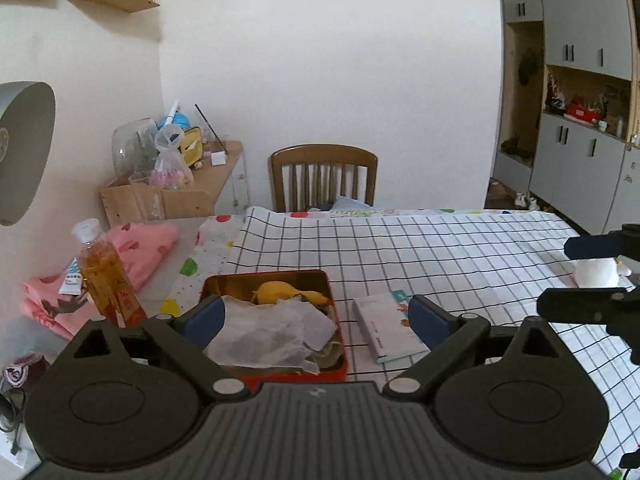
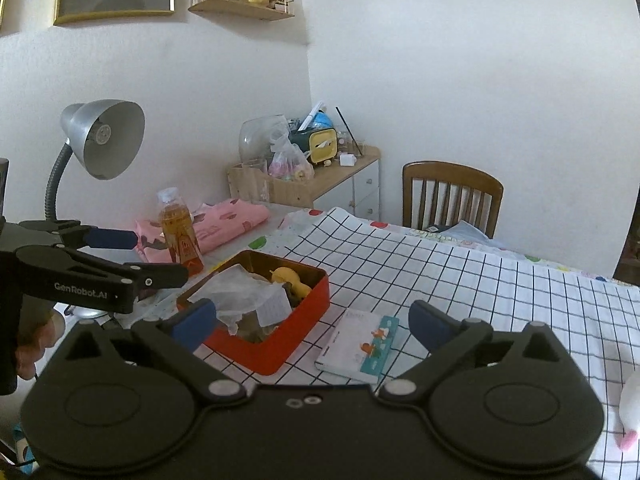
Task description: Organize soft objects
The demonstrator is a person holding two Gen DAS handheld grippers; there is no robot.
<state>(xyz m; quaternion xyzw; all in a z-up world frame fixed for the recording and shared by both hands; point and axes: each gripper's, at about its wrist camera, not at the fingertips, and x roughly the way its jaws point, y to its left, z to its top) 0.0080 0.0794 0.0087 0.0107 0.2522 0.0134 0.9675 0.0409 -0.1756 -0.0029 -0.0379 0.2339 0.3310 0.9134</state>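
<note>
Landmark: the red tin point(image 1: 276, 368), standing on the checked cloth point(image 1: 440, 248) that covers the desk.

Left claw point(image 1: 316, 320): fingers spread wide, nothing between them. It hangs above the near edge of the tin, its left pad over the tin's near-left corner and its right pad over the book point(image 1: 384, 328).

Right claw point(image 2: 312, 324): fingers spread wide, empty. It hangs over the near side of the tin and the book.

Tin contents: crumpled white paper point(image 1: 272, 336) at the front, a yellow soft toy point(image 1: 280, 292) at the back. What lies beneath the paper cannot be made out.

Right of the tin, just beside it, the book lies flat on the cloth. Far right of the tin, well apart, a white plush point(image 1: 596, 272) sits on the cloth near the desk edge, seen behind the right claw's fingers in the left view.

Left of the tin stand a bottle point(image 1: 106, 276) of amber drink and, behind it, folded pink fabric point(image 1: 148, 244). A lamp point(image 2: 104, 136) stands further left. Beyond the tin, at the desk's far side, a wooden chair point(image 1: 324, 176).
</note>
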